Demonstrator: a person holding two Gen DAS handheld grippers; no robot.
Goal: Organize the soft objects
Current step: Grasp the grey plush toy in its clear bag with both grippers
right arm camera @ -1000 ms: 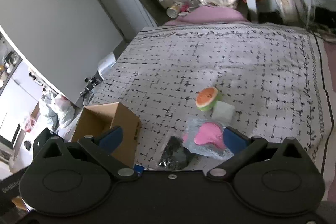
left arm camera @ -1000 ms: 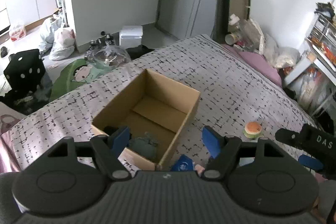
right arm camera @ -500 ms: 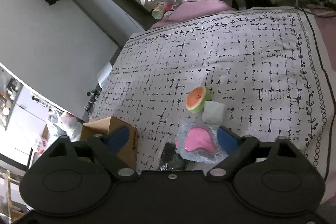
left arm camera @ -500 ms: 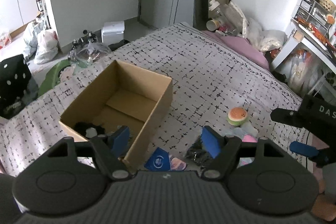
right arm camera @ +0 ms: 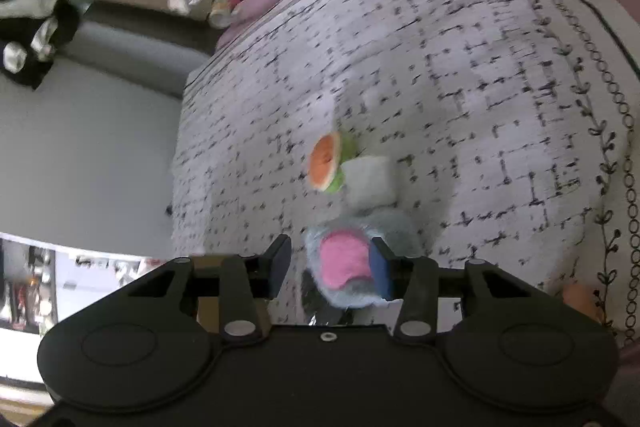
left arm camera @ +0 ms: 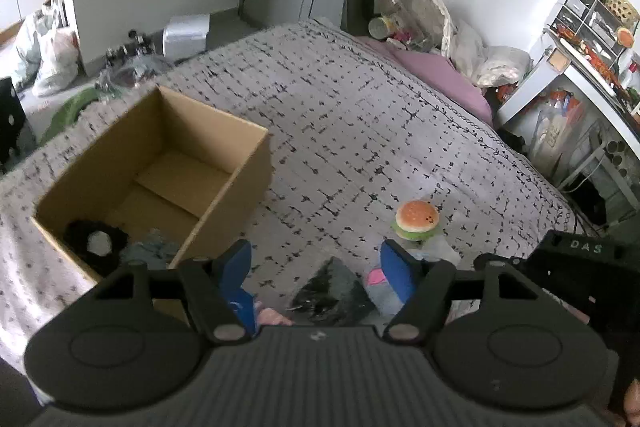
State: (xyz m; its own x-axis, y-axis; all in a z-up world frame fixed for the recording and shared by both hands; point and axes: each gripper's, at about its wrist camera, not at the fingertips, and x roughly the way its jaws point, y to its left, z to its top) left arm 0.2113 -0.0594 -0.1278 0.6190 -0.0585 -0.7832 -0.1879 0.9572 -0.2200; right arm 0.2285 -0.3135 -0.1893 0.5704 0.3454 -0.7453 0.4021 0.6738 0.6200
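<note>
- Right gripper (right arm camera: 330,263), jaws half open around pink-and-blue plush (right arm camera: 352,267) at lower centre of frame, nothing clamped yet.
- Left gripper (left arm camera: 316,267) wide open, empty.
- Best: centre plush, squeeze gently, lift toward box (left arm camera: 240,179).

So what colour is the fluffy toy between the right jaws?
The fluffy toy is pale blue with a pink patch in the middle, clearest in the right wrist view.
</note>
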